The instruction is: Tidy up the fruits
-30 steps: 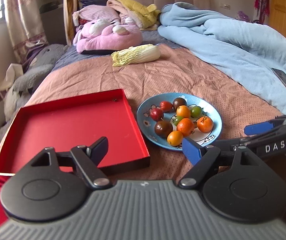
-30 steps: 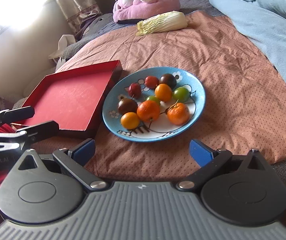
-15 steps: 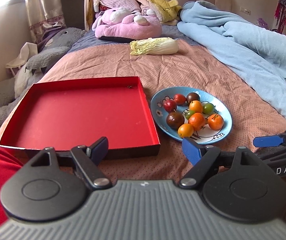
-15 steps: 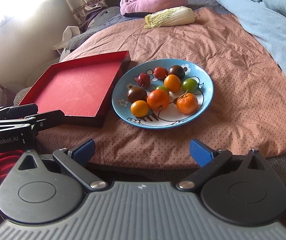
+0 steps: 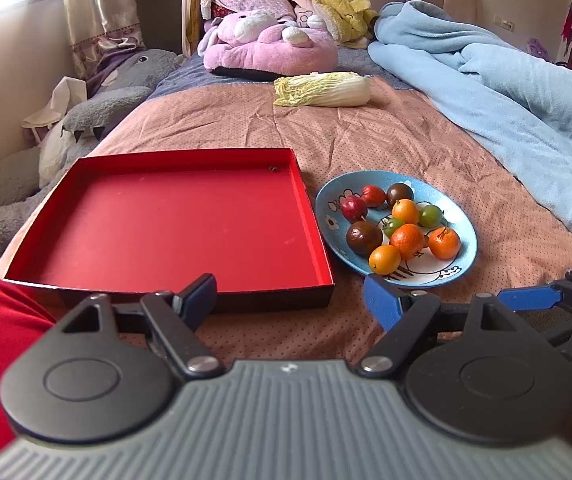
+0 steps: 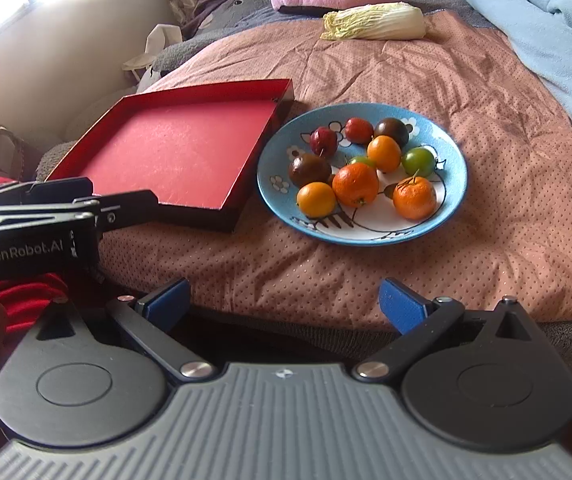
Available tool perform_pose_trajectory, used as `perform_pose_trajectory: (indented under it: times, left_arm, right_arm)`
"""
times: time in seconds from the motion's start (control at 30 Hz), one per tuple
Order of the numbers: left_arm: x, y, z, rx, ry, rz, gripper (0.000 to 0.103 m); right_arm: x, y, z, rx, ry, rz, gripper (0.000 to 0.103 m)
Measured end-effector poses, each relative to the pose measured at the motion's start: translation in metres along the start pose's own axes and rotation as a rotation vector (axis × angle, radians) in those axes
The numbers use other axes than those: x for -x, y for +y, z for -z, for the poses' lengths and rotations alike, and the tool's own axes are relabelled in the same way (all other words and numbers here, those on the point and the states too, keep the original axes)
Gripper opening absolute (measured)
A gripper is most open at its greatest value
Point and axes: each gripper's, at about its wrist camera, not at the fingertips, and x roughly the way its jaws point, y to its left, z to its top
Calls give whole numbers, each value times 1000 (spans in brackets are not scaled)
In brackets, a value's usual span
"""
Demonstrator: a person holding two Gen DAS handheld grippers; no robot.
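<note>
A blue flowered plate [image 5: 462,216] [image 6: 452,160] on the bed holds several small fruits: orange [image 5: 406,241] [image 6: 355,184], red [image 6: 323,141], dark brown [image 6: 309,169] and green [image 6: 418,161]. To its left lies an empty red box lid [image 5: 182,224] [image 6: 182,152]. My left gripper [image 5: 291,296] is open and empty, at the bed's near edge in front of the lid and plate. My right gripper [image 6: 284,305] is open and empty, near the bed edge below the plate. Each gripper shows at the side of the other's view.
A napa cabbage [image 5: 322,89] [image 6: 374,22] lies further up the pink bedspread. A light blue blanket [image 5: 506,80] covers the right side. A pink plush [image 5: 270,46] and grey plush toys [image 5: 98,108] sit at the head and left edge.
The left gripper has swung left, so the red lid now fills the middle of its view. The right gripper has drawn back and slightly left. Both stayed open.
</note>
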Motion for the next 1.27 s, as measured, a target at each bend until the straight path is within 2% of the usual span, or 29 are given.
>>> perform_pose_trajectory:
  times: [1.03,1.27]
  left_arm:
    - [-1,-2,0,-4,2,-2,83]
    - [0,-3,4,-39,-8,1,82]
  right_arm:
    - [-10,3,5,2,34,-22,102]
    - [-11,4,6,3,32,-23,102]
